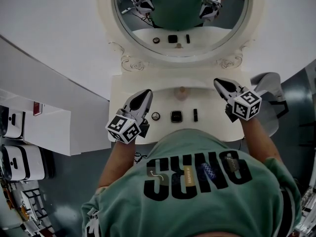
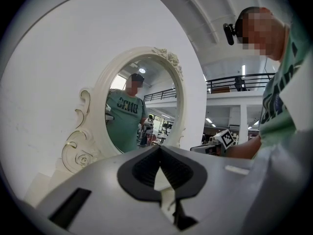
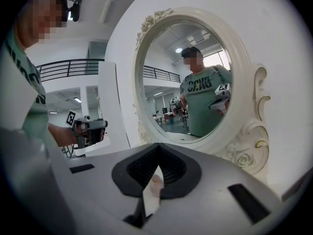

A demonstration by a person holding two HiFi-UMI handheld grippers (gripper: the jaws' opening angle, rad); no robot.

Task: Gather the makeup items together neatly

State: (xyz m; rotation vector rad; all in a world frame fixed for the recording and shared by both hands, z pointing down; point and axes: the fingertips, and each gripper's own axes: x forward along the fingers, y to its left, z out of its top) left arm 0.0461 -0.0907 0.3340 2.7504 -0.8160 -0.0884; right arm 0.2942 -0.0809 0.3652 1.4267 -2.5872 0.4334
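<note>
Table (image 1: 121, 85), white, with an oval mirror (image 1: 107, 14) in a carved frame at the back. Along the front edge, three dark makeup items in a short row, each apart from the next: round compact (image 1: 155, 116) at the left, square compact (image 1: 177, 116) in the middle, slim black tube (image 1: 195, 115) at the right, lying end-on toward the mirror. Farther back, near the foot of the mirror and roughly in line with the square compact, a pale pink item (image 1: 181, 93), too small to identify.

Left gripper (image 1: 147, 92) above the left part of the table, just left of the round compact, pointed toward the mirror. Pads (image 2: 145, 169) closed tip to tip, nothing held between them.

Right gripper (image 1: 217, 81) above the right part of the table, well apart from the tube, angled toward the mirror. Pads (image 3: 173, 168) likewise pressed together at the tips and empty, with only a sliver of table and a pink blur visible through the gap beneath them.

In the glass, both grippers and the row of three items reflected. At the bottom of the head view, the person (image 1: 197, 191) in a green shirt, one arm out to each gripper.
</note>
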